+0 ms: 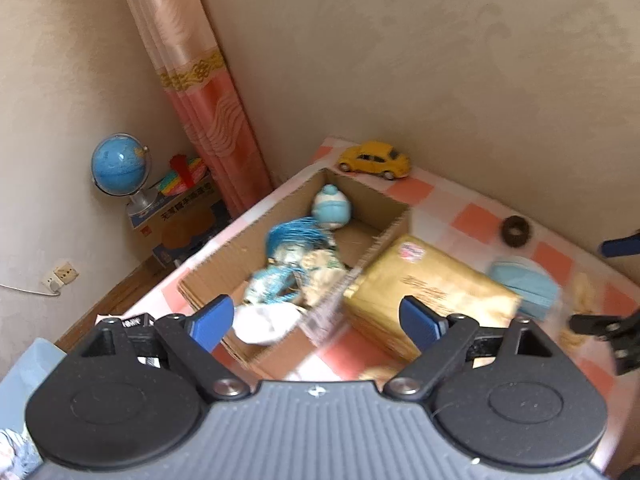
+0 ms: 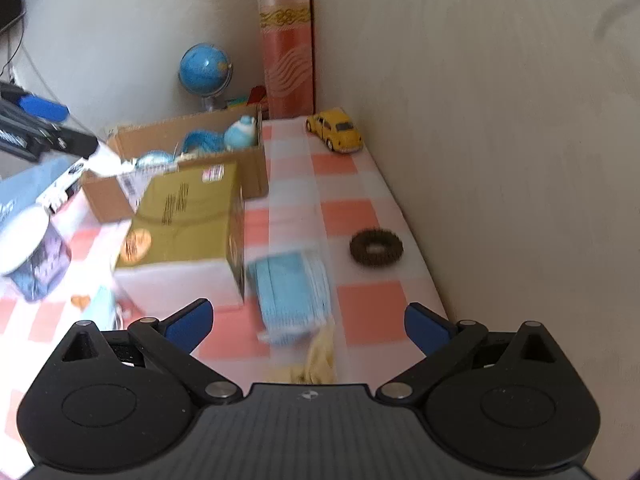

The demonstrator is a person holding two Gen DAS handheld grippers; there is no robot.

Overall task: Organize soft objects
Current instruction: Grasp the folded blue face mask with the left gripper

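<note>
An open cardboard box (image 1: 394, 216) stands on the checkered table and holds a blue-white plush (image 1: 331, 206), blue yarn dolls (image 1: 294, 240) and a white soft item (image 1: 266, 322). My left gripper (image 1: 318, 320) is open and empty above the box's near end. My right gripper (image 2: 308, 322) is open and empty above a stack of blue face masks (image 2: 292, 292) and a yellowish soft item (image 2: 318, 360). The masks also show in the left wrist view (image 1: 524, 284). The box also shows in the right wrist view (image 2: 252, 172).
A gold carton (image 1: 432, 292) lies beside the box. A yellow toy car (image 1: 376, 159) and a dark ring (image 1: 515, 231) sit near the wall. A round tin (image 2: 32, 252) stands at the table's left. A globe (image 1: 118, 168) stands on boxes on the floor.
</note>
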